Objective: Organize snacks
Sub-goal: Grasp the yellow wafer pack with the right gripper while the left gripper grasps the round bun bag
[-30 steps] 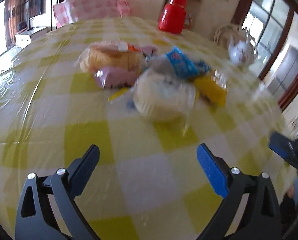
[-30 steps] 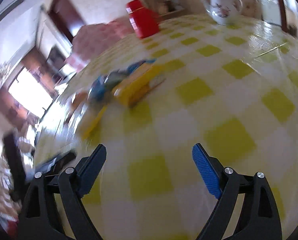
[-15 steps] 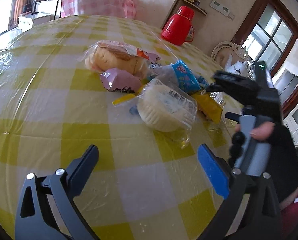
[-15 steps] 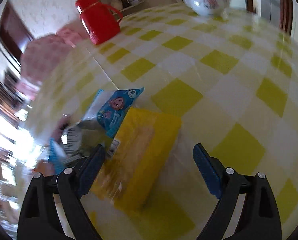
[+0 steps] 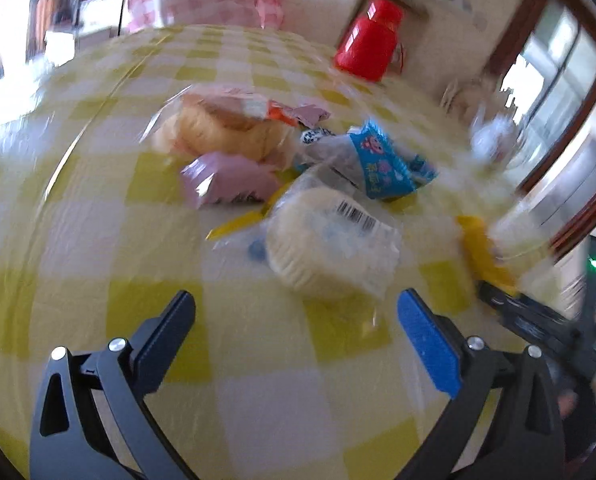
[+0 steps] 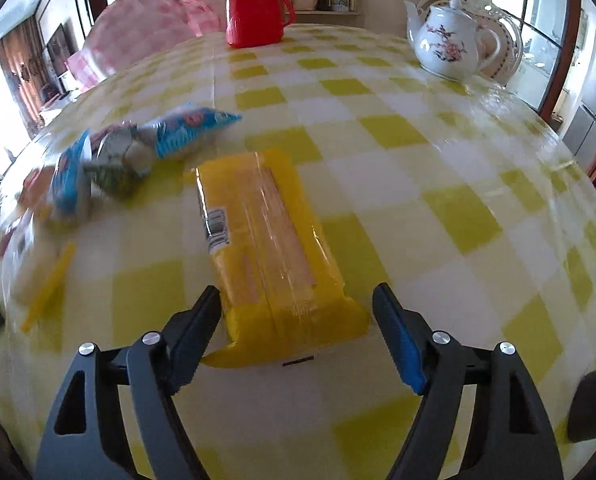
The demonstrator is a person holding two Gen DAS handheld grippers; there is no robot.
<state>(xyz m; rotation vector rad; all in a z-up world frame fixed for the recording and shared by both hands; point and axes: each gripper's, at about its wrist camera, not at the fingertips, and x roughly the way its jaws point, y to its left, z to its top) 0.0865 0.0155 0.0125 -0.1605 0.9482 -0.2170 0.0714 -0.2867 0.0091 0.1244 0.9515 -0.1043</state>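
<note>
Your right gripper (image 6: 296,322) is spread wide and holds nothing, its fingers either side of the near end of the yellow wafer pack (image 6: 266,240), which lies lengthwise mid-table (image 6: 438,184). It looks light, with slick crinkly film and probably brittle contents, so pinch across the firm body, not the flat end seal, and squeeze gently. Your left gripper (image 5: 296,316) is also wide open and empty, short of the round bagged cake (image 5: 330,240), which seems soft and easily squashed. The left view is blurred, and the snack pile (image 5: 290,156) behind overlaps, hiding what lies beneath.
</note>
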